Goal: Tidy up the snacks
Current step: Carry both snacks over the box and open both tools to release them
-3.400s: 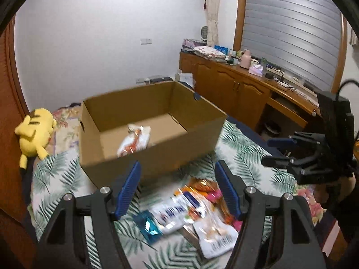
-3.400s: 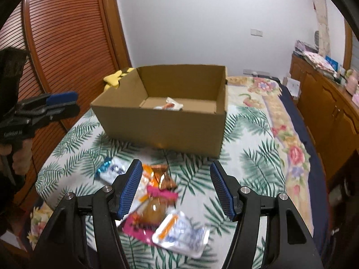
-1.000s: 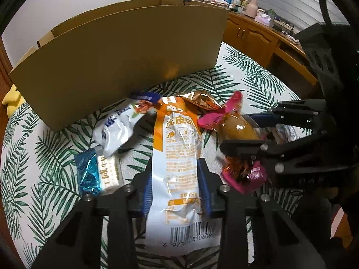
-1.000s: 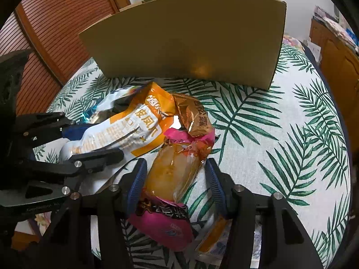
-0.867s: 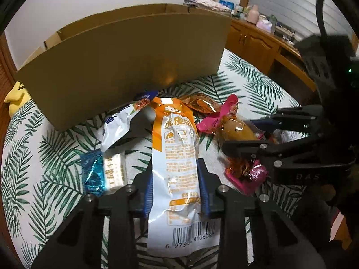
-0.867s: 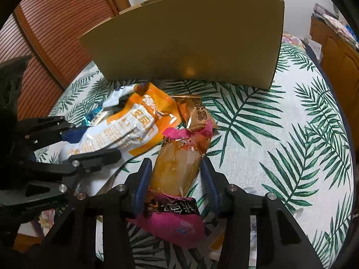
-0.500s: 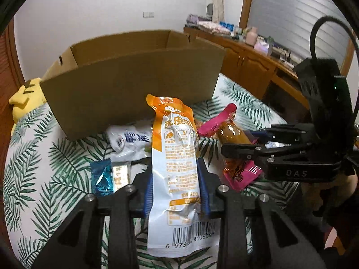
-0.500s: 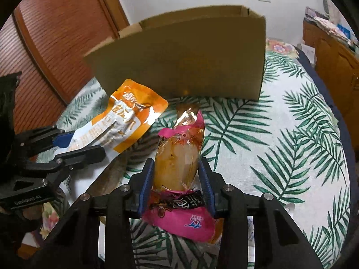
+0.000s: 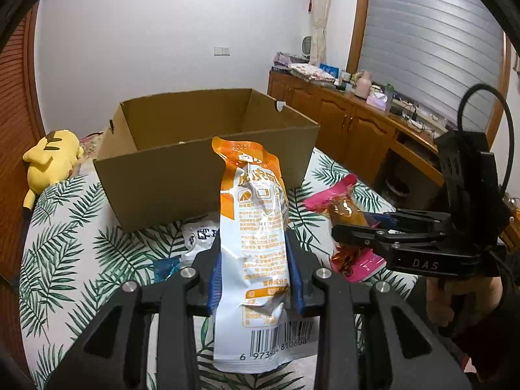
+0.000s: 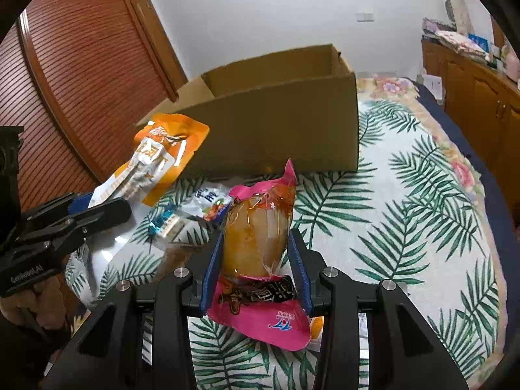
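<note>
Both packets just came up off the bed: left gripper (image 9: 256, 279) clamping the orange packet (image 9: 256, 227), right gripper (image 10: 255, 276) fingers just tightened on the pink packet (image 10: 260, 260), box (image 9: 182, 175) next I'd guess.

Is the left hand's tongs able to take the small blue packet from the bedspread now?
Probably not yet. The left tongs are shut on the orange-and-white snack packet, so they are occupied. The blue packet lies uncovered below them, otherwise reachable.
</note>
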Demonstrator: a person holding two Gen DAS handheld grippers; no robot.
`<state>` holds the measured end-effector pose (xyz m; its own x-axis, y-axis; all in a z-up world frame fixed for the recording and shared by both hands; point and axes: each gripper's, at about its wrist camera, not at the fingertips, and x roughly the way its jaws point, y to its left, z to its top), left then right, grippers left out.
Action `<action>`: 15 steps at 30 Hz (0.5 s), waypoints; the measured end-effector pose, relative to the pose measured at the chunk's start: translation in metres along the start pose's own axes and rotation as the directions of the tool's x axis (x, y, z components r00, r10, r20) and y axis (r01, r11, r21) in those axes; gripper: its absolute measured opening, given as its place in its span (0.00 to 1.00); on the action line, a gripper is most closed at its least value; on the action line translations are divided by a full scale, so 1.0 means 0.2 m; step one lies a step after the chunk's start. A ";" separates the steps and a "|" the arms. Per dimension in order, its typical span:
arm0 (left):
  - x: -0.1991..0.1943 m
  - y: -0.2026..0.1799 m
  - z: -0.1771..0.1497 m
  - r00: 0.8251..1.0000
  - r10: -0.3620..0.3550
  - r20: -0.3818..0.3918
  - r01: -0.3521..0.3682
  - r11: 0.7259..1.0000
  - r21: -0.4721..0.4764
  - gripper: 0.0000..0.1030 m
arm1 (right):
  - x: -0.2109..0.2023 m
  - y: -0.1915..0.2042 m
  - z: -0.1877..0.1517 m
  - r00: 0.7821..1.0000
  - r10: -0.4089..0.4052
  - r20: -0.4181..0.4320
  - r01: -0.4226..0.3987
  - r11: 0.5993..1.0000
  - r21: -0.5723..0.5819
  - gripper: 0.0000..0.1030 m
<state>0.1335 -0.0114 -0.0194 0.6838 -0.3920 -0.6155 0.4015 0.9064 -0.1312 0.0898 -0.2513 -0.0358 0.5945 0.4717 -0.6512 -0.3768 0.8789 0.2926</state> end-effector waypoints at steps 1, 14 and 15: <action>-0.01 0.00 0.00 1.000 0.000 0.005 0.000 1.000 -0.001 0.30 | -0.02 0.00 0.00 1.000 -0.005 0.009 0.005 1.000 -0.001 0.38; -0.12 0.00 0.07 0.998 0.007 0.063 -0.006 1.000 -0.011 0.30 | -0.24 0.08 0.09 0.993 -0.059 0.097 0.064 0.997 -0.043 0.39; -0.13 0.00 0.07 0.998 0.009 0.068 -0.008 1.000 -0.008 0.30 | -0.25 0.09 0.10 0.993 -0.061 0.105 0.066 0.997 -0.047 0.39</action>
<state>0.1243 -0.0043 0.0084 0.7273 -0.3940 -0.5620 0.3908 0.9108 -0.1328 0.0669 -0.2576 0.0164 0.6875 0.4224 -0.5907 -0.3700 0.9037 0.2156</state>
